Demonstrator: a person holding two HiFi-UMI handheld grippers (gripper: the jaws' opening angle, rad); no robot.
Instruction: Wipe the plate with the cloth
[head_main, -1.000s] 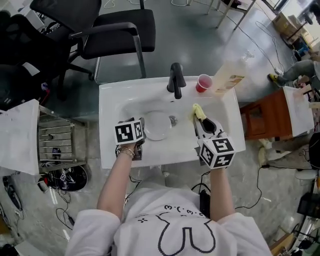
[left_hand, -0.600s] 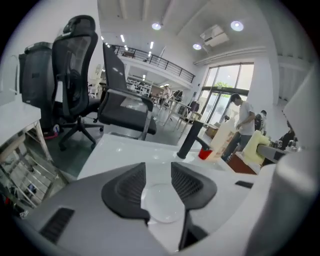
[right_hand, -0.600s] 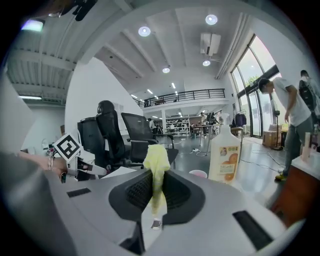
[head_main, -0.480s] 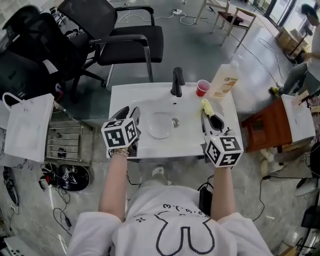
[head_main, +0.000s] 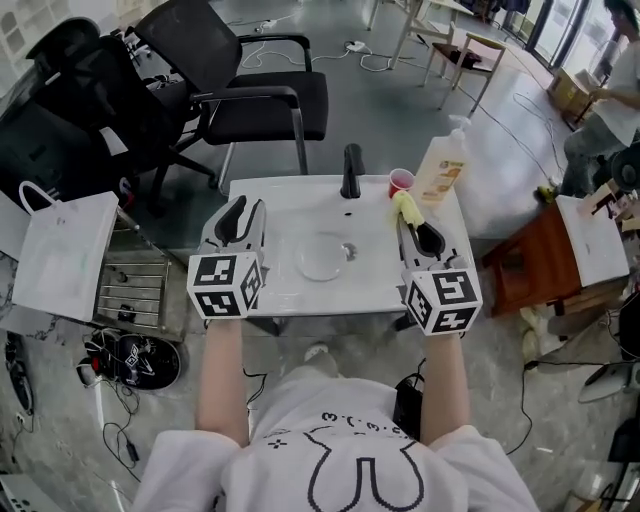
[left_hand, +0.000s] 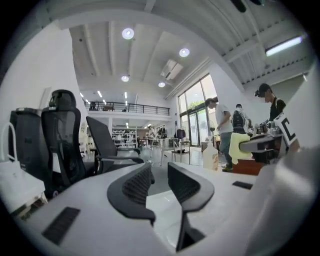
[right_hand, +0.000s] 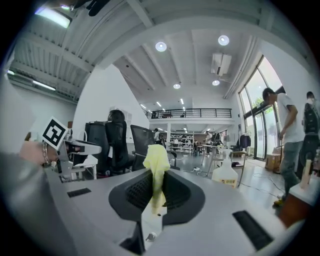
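1. Two grippers are in my head view, held over the near edge of the white sink (head_main: 268, 300), one on either side of the basin.
2. My left gripper (head_main: 238, 212) has its jaws apart with a clear gap; they are closing, and the left gripper view shows nothing between them (left_hand: 159, 174).
3. My right gripper (head_main: 410, 222) is clamped on the yellow cloth (head_main: 403, 207). In the right gripper view the cloth (right_hand: 156, 162) is pinched between the two pads and its free end sticks up past the tips.
4. The plate (head_main: 322, 256), clear glass, lies flat in the basin between the two grippers, apart from both and from the cloth.
5. A black faucet (head_main: 350, 170) stands at the far rim of the sink, with a red cup (head_main: 401, 182) just beside it and a pump bottle (head_main: 440, 170) next to the cup.
6. A black office chair (head_main: 262, 95) stands beyond the sink.
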